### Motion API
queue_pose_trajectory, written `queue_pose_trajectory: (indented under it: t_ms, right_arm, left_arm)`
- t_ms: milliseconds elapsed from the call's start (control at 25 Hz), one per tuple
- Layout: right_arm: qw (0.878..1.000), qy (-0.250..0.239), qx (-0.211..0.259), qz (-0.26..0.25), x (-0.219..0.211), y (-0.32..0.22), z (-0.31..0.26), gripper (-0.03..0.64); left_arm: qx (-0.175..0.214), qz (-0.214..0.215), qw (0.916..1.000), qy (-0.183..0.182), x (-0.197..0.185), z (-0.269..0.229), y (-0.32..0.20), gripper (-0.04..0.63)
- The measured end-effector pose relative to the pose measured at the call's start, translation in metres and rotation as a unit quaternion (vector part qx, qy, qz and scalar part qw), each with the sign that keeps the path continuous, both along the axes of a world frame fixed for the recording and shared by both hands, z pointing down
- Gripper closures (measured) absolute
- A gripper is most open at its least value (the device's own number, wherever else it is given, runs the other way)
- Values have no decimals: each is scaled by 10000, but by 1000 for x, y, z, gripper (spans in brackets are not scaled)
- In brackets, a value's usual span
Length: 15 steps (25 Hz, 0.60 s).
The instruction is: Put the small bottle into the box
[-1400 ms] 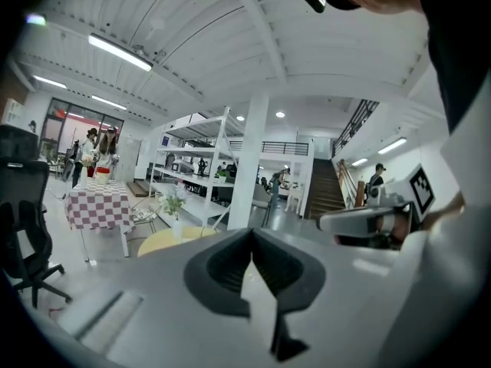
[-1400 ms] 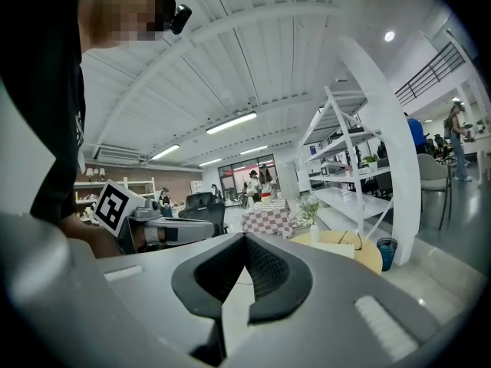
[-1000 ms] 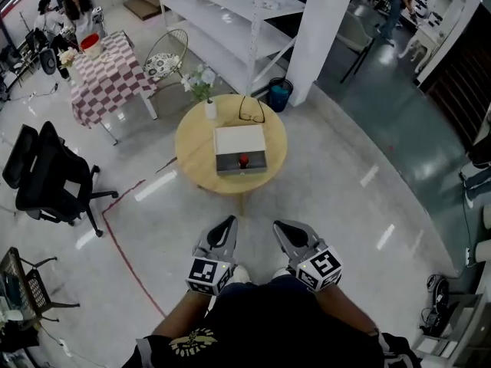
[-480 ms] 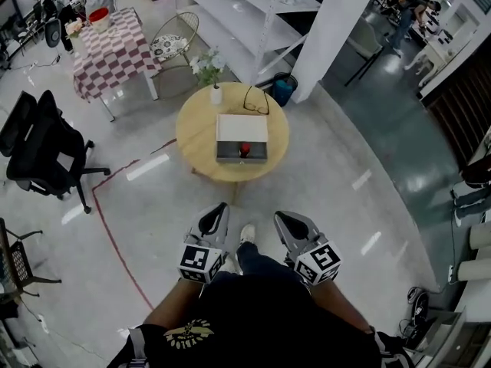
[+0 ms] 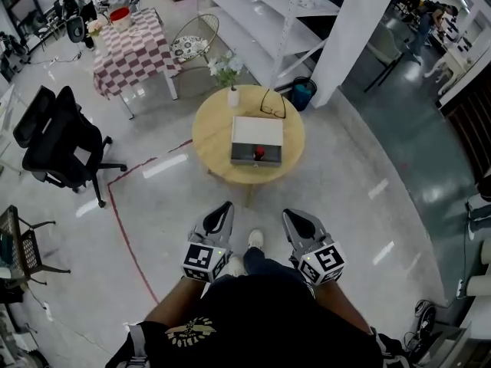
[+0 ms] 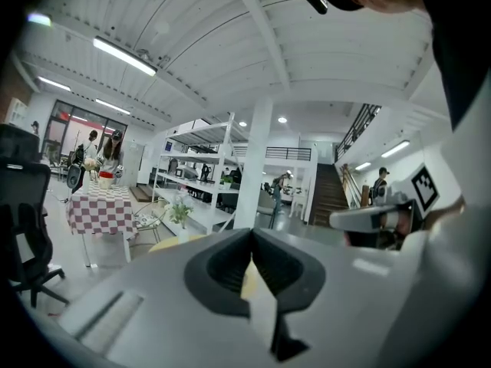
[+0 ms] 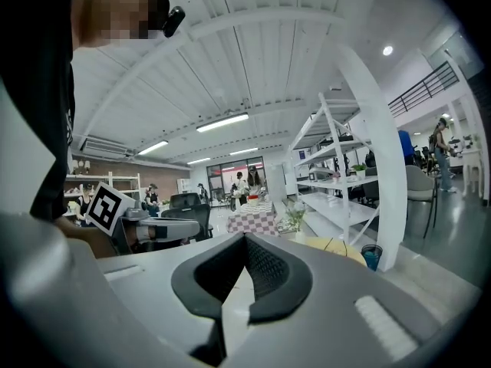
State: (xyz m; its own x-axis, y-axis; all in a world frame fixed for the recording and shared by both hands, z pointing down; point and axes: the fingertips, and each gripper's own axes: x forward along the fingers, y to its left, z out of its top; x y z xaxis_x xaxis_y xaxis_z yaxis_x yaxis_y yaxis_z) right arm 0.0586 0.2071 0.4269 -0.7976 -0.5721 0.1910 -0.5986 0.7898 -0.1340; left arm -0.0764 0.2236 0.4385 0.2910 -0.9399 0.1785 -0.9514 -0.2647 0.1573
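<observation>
A white box (image 5: 257, 132) with a grey front lies on a round wooden table (image 5: 213, 133) a few steps ahead. A small red thing (image 5: 259, 153), too small to make out, sits at the box's grey front. My left gripper (image 5: 223, 208) and right gripper (image 5: 291, 218) are held side by side in front of my body, far short of the table. Both point at it. In the left gripper view the left gripper (image 6: 251, 233) has its jaws pressed together with nothing between. The right gripper (image 7: 245, 238) looks the same in its own view.
A vase of flowers (image 5: 231, 92) and a pair of glasses (image 5: 272, 104) stand behind the box. A black office chair (image 5: 65, 140) is at the left. Beyond it are a checked table (image 5: 134, 46), white shelving (image 5: 261, 2), a white pillar (image 5: 357, 29) and a blue bin (image 5: 303, 92). A red line (image 5: 123, 228) runs across the floor.
The head view has swung, so the table and box now sit further right and lower in the picture. Both grippers keep their place before my body, still shut.
</observation>
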Motion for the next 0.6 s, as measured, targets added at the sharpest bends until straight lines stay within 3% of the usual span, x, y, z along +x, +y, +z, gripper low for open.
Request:
queue_pose_trajectory:
  t_ms: [200,400,600]
  right_arm:
    - [9999,76,118,37,6,-11,0,611]
    - [9994,168,282,126,17,-29,-1,611]
    - [9992,90,186,352,34,-68,5,611]
  left_arm:
    - [93,-93,9998,-134,2,0,-5,595]
    - [-72,-275,9995,-157,-11,4,-16,595]
    - [-64,-391,9987,-320,-24,11,-47,595]
